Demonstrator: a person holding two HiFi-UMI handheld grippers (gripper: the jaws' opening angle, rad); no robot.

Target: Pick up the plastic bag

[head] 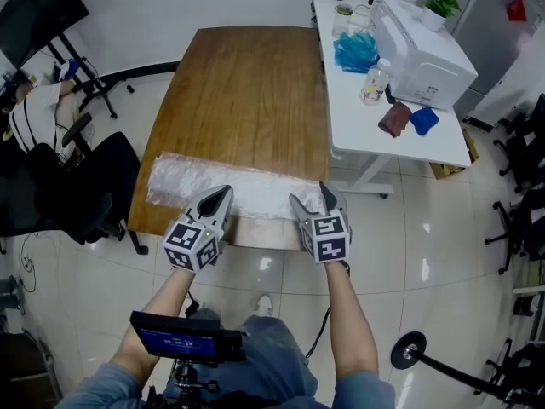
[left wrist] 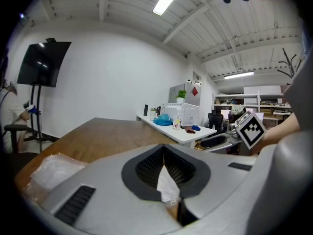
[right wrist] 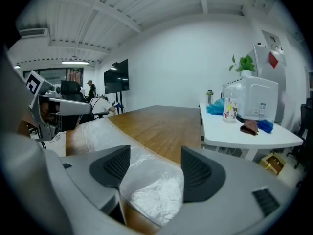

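A clear plastic bag [head: 230, 186] lies flat along the near edge of the brown wooden table [head: 247, 92]. My left gripper [head: 226, 192] is over the bag's middle with its fingers drawn together. In the left gripper view its jaws [left wrist: 164, 150] meet at the tips, a sliver of bag shows through the gap behind them, and more of the bag [left wrist: 51, 168] lies to the left. I cannot tell whether any film is pinched. My right gripper [head: 309, 196] stands open at the bag's right end. In the right gripper view the bag [right wrist: 151, 190] lies between and under its spread jaws [right wrist: 151, 155], apart from the pads.
A white side table [head: 400, 135] stands right of the wooden one, carrying a white appliance [head: 426, 54], a blue bag [head: 356, 51], a dark red cloth [head: 394, 119] and a blue cloth [head: 423, 120]. A black office chair [head: 94, 186] stands left of the table.
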